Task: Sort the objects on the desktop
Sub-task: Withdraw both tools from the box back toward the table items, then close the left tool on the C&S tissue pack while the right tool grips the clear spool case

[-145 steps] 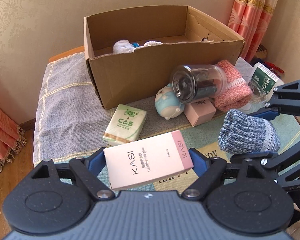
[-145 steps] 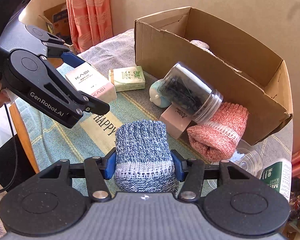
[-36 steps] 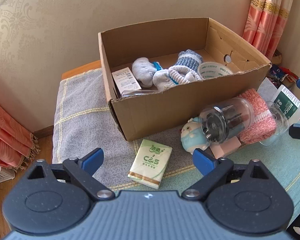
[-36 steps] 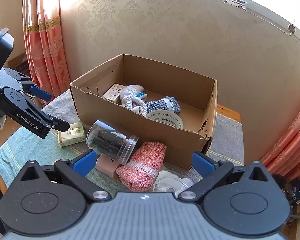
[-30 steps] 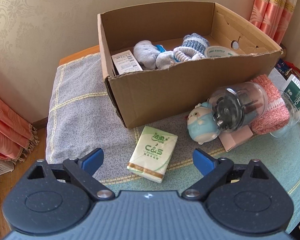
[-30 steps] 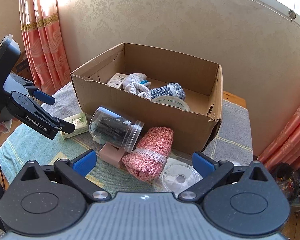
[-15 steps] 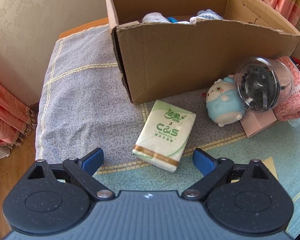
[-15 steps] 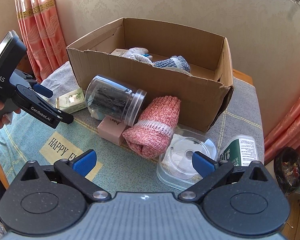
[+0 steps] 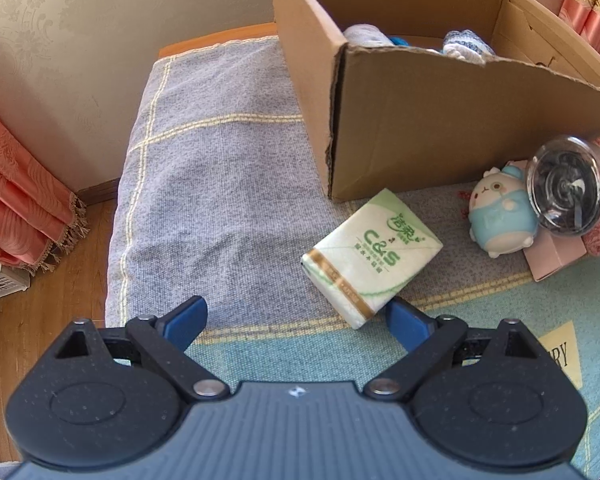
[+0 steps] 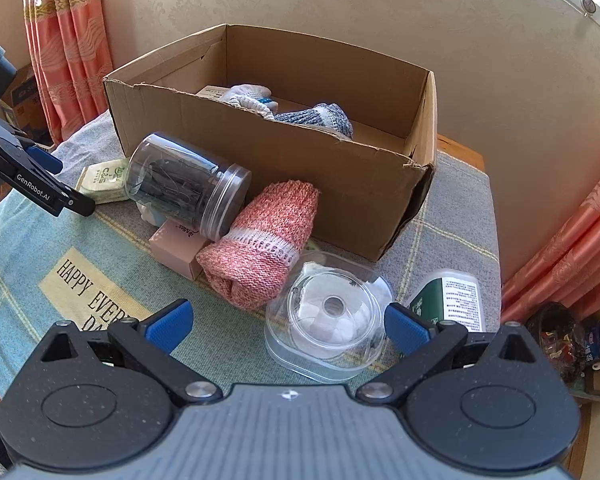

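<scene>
Cardboard box (image 10: 300, 168) of knitted socks (image 10: 320, 118)

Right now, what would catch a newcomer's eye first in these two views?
The open cardboard box at the back of the cloth-covered table, with knitted things inside. In front of it a clear jar lies on its side on a pink box, beside a pink knitted roll. A green tissue pack lies just ahead of the open left gripper.
</scene>
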`<action>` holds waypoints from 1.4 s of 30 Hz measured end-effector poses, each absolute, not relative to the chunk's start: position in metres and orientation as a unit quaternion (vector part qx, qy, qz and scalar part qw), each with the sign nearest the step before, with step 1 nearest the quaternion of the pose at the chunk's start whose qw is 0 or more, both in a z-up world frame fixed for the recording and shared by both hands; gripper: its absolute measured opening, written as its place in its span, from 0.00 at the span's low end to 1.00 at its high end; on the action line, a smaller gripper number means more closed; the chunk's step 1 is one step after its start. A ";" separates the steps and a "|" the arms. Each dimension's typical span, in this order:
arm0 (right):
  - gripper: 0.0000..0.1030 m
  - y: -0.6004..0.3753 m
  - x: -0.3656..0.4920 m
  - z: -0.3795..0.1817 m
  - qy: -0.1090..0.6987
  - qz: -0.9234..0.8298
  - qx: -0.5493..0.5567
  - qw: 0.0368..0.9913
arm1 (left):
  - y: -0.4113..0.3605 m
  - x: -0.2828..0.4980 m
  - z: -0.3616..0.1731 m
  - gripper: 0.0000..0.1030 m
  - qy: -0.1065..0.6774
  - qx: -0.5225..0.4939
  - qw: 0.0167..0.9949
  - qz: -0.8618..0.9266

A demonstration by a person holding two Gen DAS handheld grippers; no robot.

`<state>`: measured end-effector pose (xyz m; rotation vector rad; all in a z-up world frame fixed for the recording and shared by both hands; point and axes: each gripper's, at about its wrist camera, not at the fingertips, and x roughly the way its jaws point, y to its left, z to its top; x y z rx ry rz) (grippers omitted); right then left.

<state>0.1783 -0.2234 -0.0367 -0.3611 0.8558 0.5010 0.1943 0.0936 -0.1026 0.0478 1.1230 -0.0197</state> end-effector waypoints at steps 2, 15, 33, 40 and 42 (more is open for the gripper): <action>1.00 -0.221 0.186 -0.039 0.399 0.247 -0.189 0.863 | 0.094 0.194 -0.102 0.93 0.533 0.021 0.846 -0.011; 1.00 -0.206 0.226 -0.059 0.404 0.320 -0.233 0.825 | 0.084 0.192 -0.098 0.93 0.537 0.006 0.842 -0.046; 1.00 -0.197 0.188 -0.059 0.448 0.320 -0.230 0.803 | 0.120 0.190 -0.103 0.93 0.537 0.002 0.843 0.017; 1.00 -0.203 0.176 -0.053 0.466 0.314 -0.183 0.807 | 0.097 0.179 -0.096 0.93 0.532 -0.022 0.846 -0.033; 1.00 -0.205 0.175 -0.053 0.466 0.308 -0.172 0.811 | 0.083 0.178 -0.099 0.93 0.533 -0.013 0.845 -0.040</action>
